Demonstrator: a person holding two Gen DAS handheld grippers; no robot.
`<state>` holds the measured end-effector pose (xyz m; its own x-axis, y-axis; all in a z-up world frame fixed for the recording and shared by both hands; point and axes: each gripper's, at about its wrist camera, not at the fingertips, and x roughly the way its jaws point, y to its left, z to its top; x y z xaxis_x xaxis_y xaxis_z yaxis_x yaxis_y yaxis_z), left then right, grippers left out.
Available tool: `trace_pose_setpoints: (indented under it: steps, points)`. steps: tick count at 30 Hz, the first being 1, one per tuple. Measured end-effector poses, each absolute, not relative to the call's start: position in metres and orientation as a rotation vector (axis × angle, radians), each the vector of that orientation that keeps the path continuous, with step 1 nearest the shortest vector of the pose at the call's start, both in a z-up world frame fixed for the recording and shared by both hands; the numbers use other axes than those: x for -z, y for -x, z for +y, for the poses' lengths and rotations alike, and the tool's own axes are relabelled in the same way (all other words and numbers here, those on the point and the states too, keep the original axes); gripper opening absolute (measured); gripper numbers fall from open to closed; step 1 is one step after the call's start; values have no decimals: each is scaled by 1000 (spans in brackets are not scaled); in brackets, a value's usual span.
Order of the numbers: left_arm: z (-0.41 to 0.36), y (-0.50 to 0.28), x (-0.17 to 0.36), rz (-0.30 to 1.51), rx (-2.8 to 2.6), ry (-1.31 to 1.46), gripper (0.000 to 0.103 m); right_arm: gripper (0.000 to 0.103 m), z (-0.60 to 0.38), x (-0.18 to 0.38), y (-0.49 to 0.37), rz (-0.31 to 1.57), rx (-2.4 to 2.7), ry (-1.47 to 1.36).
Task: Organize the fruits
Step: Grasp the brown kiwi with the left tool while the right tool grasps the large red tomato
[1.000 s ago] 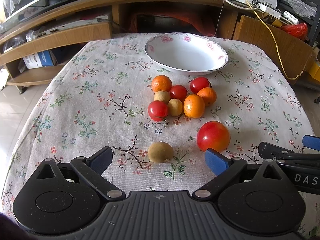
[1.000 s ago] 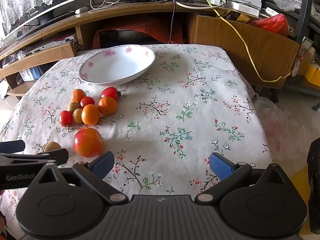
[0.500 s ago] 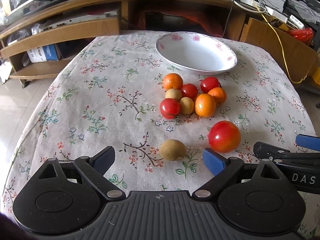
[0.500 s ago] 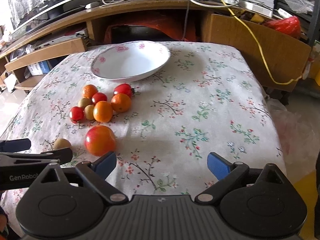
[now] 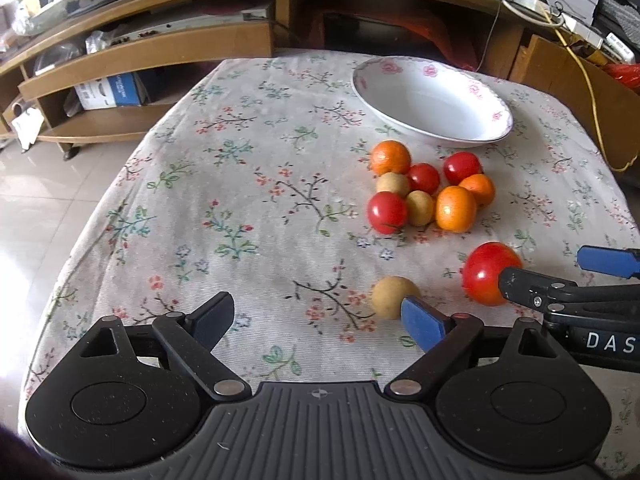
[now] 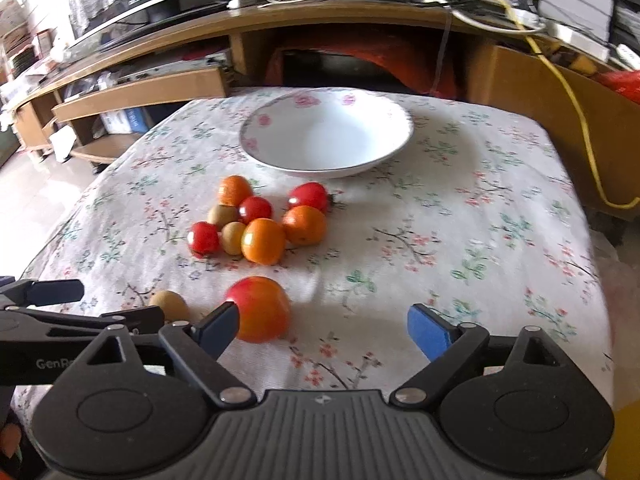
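A white flowered bowl [image 5: 424, 100] [image 6: 328, 140] stands empty at the far side of the cloth-covered table [image 5: 248, 200]. In front of it is a cluster [image 5: 424, 192] [image 6: 260, 220] of several oranges, small tomatoes and tan fruits. Nearer lie a tan fruit [image 5: 390, 294] [image 6: 170, 304] and a large red tomato [image 5: 482, 270] [image 6: 262, 308]. My left gripper [image 5: 316, 320] [image 6: 116, 302] is open, its jaws closing on nothing, with the tan fruit just past its right fingertip. My right gripper [image 6: 322, 330] [image 5: 544, 270] is open and closing too. The tomato is at its left fingertip, and the pads do not press it.
A wooden TV cabinet [image 5: 160, 44] with shelves, boxes and cables runs behind the table. A yellow cable [image 6: 580, 120] hangs at the back right. Tiled floor [image 5: 36, 200] lies beyond the table's left edge. The two grippers sit side by side at the near edge.
Both jaws have narrowed a little. The fruits have slid rightward in both views. The tan fruit now touches the left gripper's right fingertip in view, and the tomato meets the right gripper's left fingertip.
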<state>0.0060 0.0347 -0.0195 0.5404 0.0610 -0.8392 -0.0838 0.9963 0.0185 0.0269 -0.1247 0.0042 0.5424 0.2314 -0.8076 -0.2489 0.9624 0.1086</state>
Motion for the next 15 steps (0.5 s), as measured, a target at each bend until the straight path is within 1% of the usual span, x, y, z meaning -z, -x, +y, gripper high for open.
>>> trace_pose_setpoints:
  steps: [3,6,8,10,11,14,15]
  points:
    - [39,-6,21,999,-96,24,94,86,-120,0,-31,971,-320,18]
    - [44,-6,21,999,-99,36,94,77,-118,5,-38,1006,-355,-23]
    - [45,-7,21,998,-99,42,96,66,-117,7,-41,1023,-376,-40]
    - [44,-7,22,1005,-82,42,98,58,-112,10,-45,1038,-396,-32]
    - [42,-7,23,1005,-79,30,98,55,-108,12,-46,1050,-400,-15]
    - [39,-8,24,1002,-71,6,98,49,-102,15,-46,1032,-401,29]
    - [39,-8,25,1000,-68,7,98,42,-102,14,-47,1032,-416,22]
